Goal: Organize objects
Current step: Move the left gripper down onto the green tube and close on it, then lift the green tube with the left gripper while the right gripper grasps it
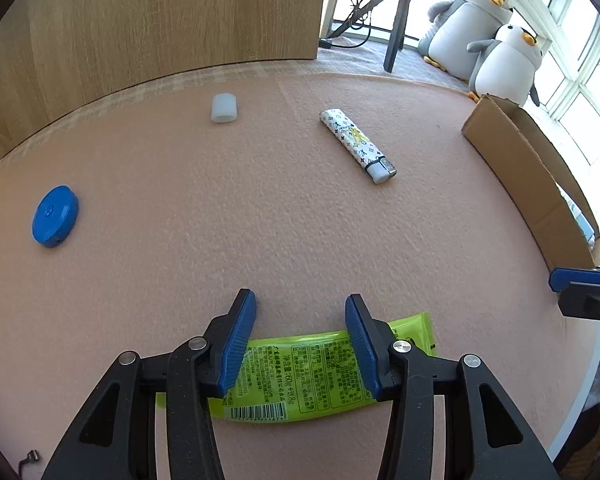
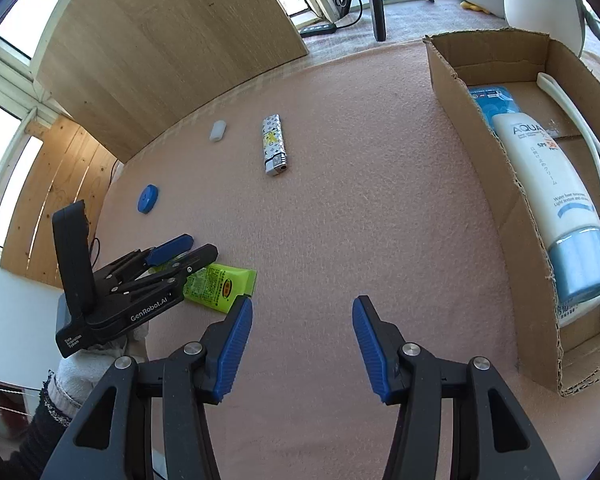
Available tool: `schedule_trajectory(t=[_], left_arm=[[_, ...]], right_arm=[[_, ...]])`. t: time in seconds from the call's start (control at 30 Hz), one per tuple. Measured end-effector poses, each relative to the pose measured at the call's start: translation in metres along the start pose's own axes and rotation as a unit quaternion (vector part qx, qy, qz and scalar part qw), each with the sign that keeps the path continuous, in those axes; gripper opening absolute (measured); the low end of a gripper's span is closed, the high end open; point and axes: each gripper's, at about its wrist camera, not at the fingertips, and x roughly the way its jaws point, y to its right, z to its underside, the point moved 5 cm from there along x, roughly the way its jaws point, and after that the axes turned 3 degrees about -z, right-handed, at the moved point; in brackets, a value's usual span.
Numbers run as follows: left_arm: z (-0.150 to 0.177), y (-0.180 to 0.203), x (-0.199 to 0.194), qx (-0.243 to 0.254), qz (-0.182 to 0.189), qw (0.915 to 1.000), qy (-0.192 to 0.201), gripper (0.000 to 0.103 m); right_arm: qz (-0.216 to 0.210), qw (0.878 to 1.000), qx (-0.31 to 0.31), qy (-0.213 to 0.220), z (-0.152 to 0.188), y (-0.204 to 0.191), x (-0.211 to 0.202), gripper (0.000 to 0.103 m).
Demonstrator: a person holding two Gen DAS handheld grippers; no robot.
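A lime-green snack packet (image 1: 300,372) lies flat on the pink felt mat (image 1: 220,220), and my left gripper (image 1: 300,312) is open with one finger on each side above it. The right wrist view shows that left gripper (image 2: 188,250) low over the packet (image 2: 220,284). My right gripper (image 2: 302,320) is open over bare mat, nothing between its fingers. Farther back lie a patterned lighter (image 1: 358,144), a white cap (image 1: 224,108) and a blue round disc (image 1: 55,216). The cardboard box (image 2: 480,168) at the right holds a sunscreen tube (image 2: 552,196).
A wooden panel (image 1: 152,12) stands behind the mat. Two plush penguins (image 1: 480,32) and a tripod leg (image 1: 398,28) are on the floor beyond. A gloved hand (image 2: 80,372) holds the left gripper. A white shoehorn-like strip (image 2: 580,128) lies in the box.
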Motion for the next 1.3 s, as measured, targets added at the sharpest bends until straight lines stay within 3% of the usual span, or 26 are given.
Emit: schedule_trajectory(t=[0.1, 0.27, 0.43, 0.53, 0.9, 1.1, 1.3], left_arm=[[0.01, 0.003, -0.009, -0.011, 0.013, 0.9998, -0.011, 0.052], [0.009, -0.035, -0.033, -0.064, -0.008, 0.9978, 0.013, 0.052], [0.018, -0.06, -0.03, -0.071, 0.003, 0.9973, -0.019, 0.052], [0.029, -0.057, -0.026, -0.072, 0.032, 0.9962, -0.037, 0.052], [0.088, 0.001, -0.046, -0.076, 0.112, 0.9889, -0.061, 0.052], [0.109, 0.059, -0.051, -0.029, 0.154, 0.9843, -0.081, 0.052], [0.104, 0.077, -0.051, -0.014, 0.154, 0.985, -0.077, 0.052]], right_arm=[[-0.005, 1.0, -0.005, -0.004, 0.002, -0.006, 0.002, 0.048], [-0.018, 0.999, -0.032, -0.013, 0.011, -0.022, 0.004, 0.048], [-0.032, 0.997, -0.052, -0.039, 0.028, -0.039, 0.016, 0.048], [-0.041, 0.996, -0.056, -0.056, 0.038, -0.046, 0.025, 0.048], [-0.045, 0.996, -0.033, -0.071, 0.042, -0.041, 0.044, 0.049], [-0.046, 0.996, -0.016, -0.074, 0.043, -0.034, 0.05, 0.049], [-0.041, 0.997, 0.001, -0.059, 0.044, -0.021, 0.04, 0.049]])
